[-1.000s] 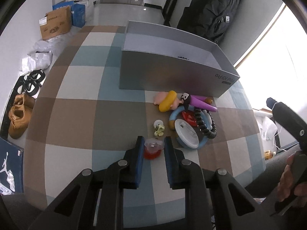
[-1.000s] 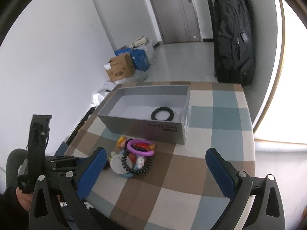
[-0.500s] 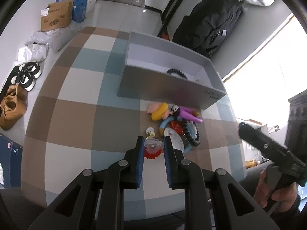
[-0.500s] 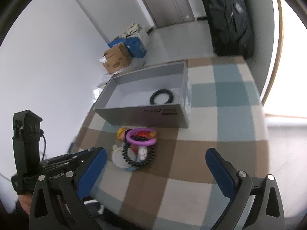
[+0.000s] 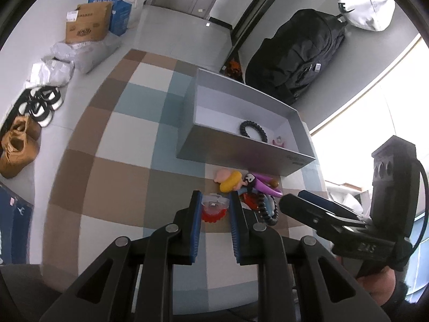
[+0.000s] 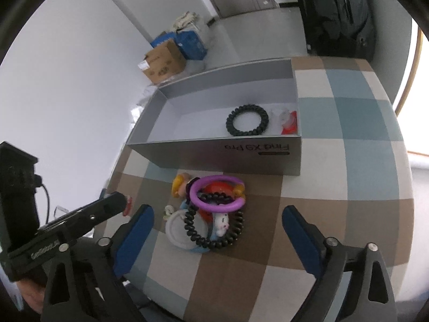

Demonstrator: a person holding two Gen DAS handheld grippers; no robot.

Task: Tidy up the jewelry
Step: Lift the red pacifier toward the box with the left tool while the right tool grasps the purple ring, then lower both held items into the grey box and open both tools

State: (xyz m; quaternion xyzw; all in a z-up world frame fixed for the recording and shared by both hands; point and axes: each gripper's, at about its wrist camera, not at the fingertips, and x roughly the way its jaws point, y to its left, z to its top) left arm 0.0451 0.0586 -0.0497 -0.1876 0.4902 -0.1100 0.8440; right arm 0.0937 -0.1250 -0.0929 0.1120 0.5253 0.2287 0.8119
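My left gripper point(image 5: 214, 210) is shut on a small clear-and-red hair clip point(image 5: 214, 206), held just above the checked table in front of the jewelry pile. In the right wrist view, the right gripper point(image 6: 218, 222) hangs over that pile with its jaws wide and closing, pads touching nothing. The pile holds a purple bangle point(image 6: 217, 196), a black spiral hair tie point(image 6: 211, 232), a white round piece point(image 6: 177, 230) and a yellow-pink charm point(image 6: 178, 185). Behind it stands the grey box point(image 6: 214, 155), with a second black spiral tie point(image 6: 246, 120) and a red-clear clip point(image 6: 288, 120) inside.
The round table's checked cloth point(image 5: 120, 177) ends close below both grippers. A black backpack point(image 5: 295, 61) leans behind the box. On the floor to the left are cardboard boxes point(image 5: 85, 24) and shoes point(image 5: 18, 145). The right tool's body point(image 5: 348, 222) sits just right of my left gripper.
The left gripper has risen a little with the clip, so the box's inside now shows. The right gripper has dropped closer to the pile and its jaws have narrowed slightly.
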